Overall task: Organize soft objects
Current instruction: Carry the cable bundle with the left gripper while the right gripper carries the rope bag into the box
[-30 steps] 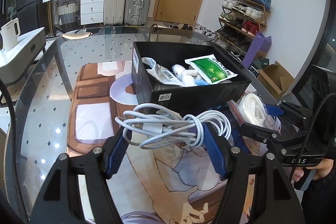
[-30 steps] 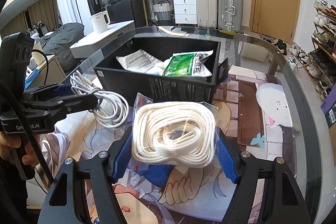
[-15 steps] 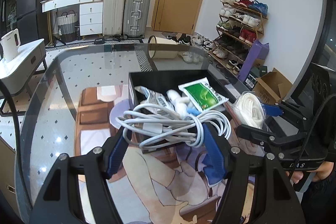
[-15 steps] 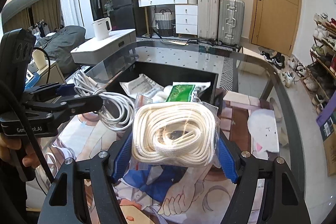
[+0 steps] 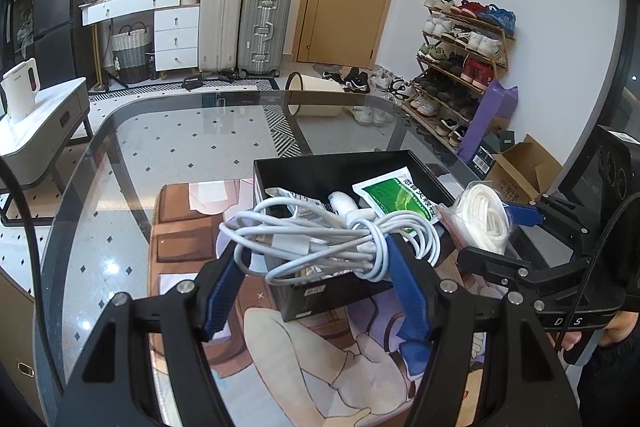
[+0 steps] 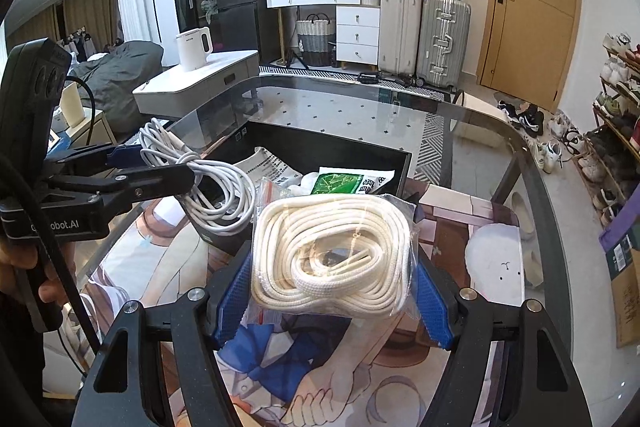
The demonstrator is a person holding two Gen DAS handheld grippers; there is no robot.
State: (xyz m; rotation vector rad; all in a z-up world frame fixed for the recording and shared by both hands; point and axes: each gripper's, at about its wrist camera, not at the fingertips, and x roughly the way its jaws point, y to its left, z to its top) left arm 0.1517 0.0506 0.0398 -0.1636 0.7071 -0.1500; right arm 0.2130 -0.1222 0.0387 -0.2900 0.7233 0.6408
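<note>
My left gripper [image 5: 316,259] is shut on a coiled white cable [image 5: 320,239] and holds it in the air above the near edge of a black box [image 5: 332,167]. My right gripper [image 6: 332,267] is shut on a clear bag of white rope [image 6: 332,251], held above the mat just short of the box [image 6: 280,135]. The box holds a green packet [image 5: 396,195], a white printed packet [image 6: 268,163] and some white items. Each gripper shows in the other's view: the right one [image 5: 516,227] and the left one [image 6: 160,167].
The box stands on a printed anime mat [image 5: 320,355] on a round glass table [image 5: 160,131]. Beyond the table are suitcases [image 5: 244,27], a white dresser [image 5: 160,23], a shoe rack [image 5: 464,59], a side table with a kettle [image 6: 196,47] and a cardboard box [image 5: 520,167].
Both grippers have risen with their loads. The box now sits lower and smaller in both views, and more of the room shows.
</note>
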